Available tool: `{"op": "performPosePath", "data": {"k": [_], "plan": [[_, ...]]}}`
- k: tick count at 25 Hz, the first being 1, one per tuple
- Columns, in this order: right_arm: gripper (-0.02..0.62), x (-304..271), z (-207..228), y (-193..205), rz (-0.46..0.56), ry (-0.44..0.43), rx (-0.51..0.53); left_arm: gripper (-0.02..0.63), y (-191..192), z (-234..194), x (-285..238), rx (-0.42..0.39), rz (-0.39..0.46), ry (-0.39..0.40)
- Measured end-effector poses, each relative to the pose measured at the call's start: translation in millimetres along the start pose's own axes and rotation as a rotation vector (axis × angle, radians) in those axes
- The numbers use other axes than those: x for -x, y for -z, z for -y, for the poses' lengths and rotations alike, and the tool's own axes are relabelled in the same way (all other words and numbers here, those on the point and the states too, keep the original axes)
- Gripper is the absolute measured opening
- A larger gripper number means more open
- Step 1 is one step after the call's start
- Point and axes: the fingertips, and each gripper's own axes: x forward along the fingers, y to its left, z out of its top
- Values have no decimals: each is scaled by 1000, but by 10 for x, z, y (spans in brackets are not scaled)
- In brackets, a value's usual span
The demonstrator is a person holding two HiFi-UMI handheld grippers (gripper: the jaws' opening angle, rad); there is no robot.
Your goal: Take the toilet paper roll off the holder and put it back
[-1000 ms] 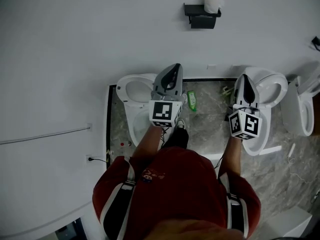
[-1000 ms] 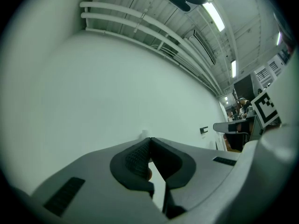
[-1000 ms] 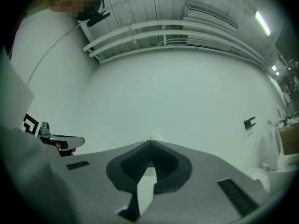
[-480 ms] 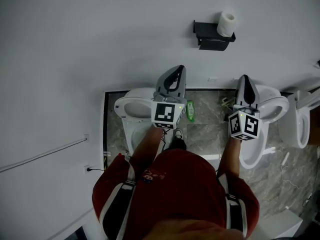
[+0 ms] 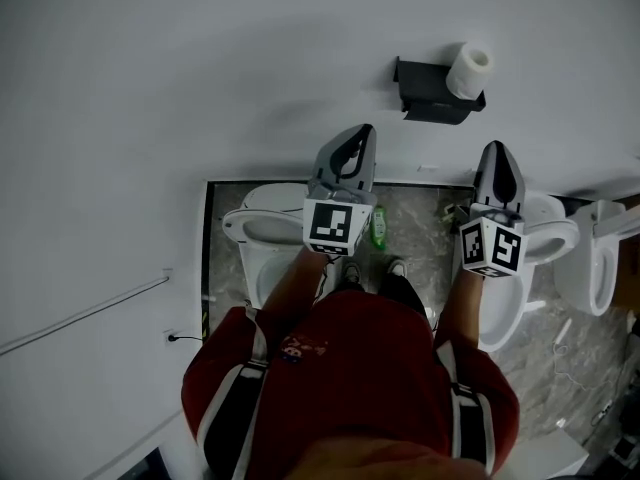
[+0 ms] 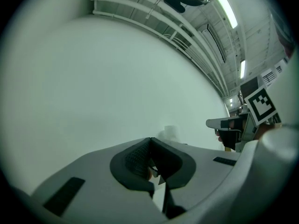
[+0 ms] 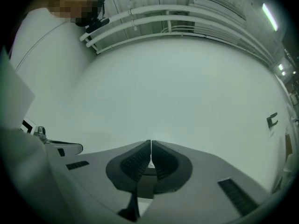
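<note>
approach status: roll ahead of the closed right gripper

the white toilet paper roll [image 5: 470, 70] is found at the right end of the black wall-mounted holder [image 5: 425, 90], which is fixed to the plain white wall [image 5: 200, 68]. the roll appears to be stood on end, with its long axis upright and its open core turned toward the head camera. it is not touched by either tool.

both tools are held out toward the wall, well apart from the holder. the jaws of the grey left gripper [image 5: 360, 136] are seen pressed together in its own view, with nothing between them. the jaws of the grey right gripper [image 5: 497, 152] are likewise brought together on nothing.

in the head view the roll is placed beyond both tips, between their two lines but much closer to that of the right gripper, slightly to its left. the right hand is therefore judged the nearer. before a grasp is made across the upright axis, the chosen jaws must be opened wider than the roll.
</note>
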Motion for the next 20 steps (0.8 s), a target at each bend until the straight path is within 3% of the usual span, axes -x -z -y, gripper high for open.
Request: {"op": "performPosePath", "data": {"k": [12, 20], "plan": [[68, -856, 377, 90, 15, -162, -19, 18, 123, -33, -709, -17, -12, -119], [285, -1266, 275, 149, -8, -280, 24, 18, 136, -126, -929, -22, 2, -170]]}}
